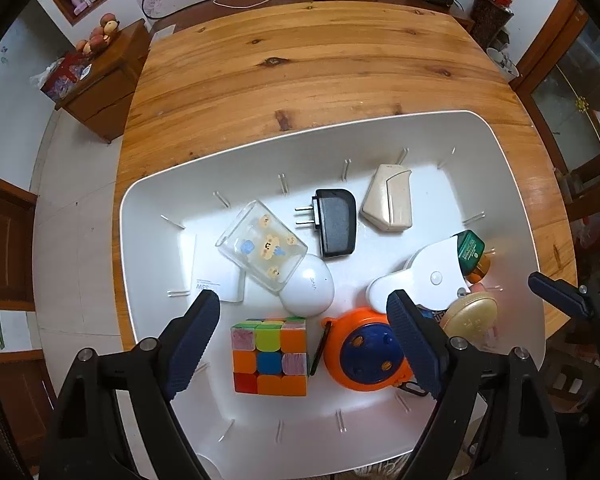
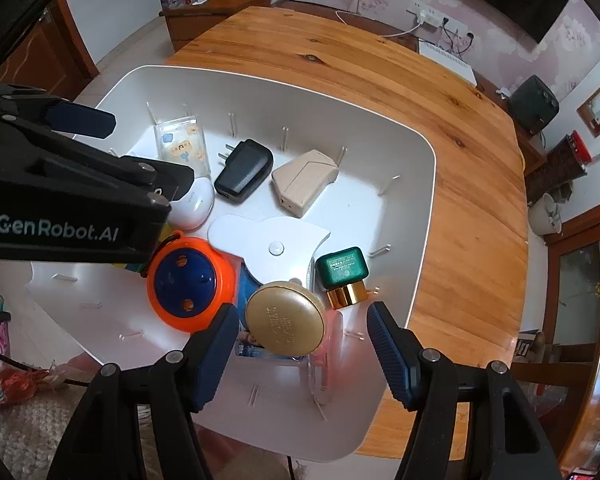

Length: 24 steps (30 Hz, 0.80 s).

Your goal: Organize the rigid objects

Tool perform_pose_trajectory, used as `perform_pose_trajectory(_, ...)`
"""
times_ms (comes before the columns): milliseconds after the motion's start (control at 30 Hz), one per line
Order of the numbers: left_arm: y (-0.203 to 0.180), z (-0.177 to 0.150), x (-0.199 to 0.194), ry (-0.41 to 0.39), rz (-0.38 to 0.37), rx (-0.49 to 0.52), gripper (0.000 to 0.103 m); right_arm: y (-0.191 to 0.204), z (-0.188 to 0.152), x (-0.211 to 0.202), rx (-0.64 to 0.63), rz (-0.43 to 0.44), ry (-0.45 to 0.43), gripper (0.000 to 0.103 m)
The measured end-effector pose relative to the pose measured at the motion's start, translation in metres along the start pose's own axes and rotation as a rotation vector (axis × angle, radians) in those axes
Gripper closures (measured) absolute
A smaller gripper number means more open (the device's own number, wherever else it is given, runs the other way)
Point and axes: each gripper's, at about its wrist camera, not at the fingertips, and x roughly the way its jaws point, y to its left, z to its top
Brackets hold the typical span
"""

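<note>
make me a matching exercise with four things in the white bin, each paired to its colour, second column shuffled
Things:
1. power adapter
2. round toy
3. jar lid
4. small bottle

Colours:
A. gold
B. green with a gold cap
C. black
D. orange with a blue centre

Pairs: 1-C, 2-D, 3-A, 4-B

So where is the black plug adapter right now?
The black plug adapter lies flat in the white tray, toward its far side, between the clear cartoon-print case and the beige box; the right wrist view shows it too.
</note>
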Motion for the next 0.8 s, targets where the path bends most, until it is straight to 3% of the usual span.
perform_pose_trajectory(433, 0.012, -0.002, -0.037, -0.074, -0.015, -0.062, 0.016, -0.003, 0.002, -0.025, -0.021, -0.006, -0.078, 0.036)
perform_pose_trajectory(800, 0.011, 0.002, -0.095, -0.196, -0.019, -0.091, 0.016, -0.031, 0.010, -0.075, 0.089, 0.001, -0.186, 0.036)
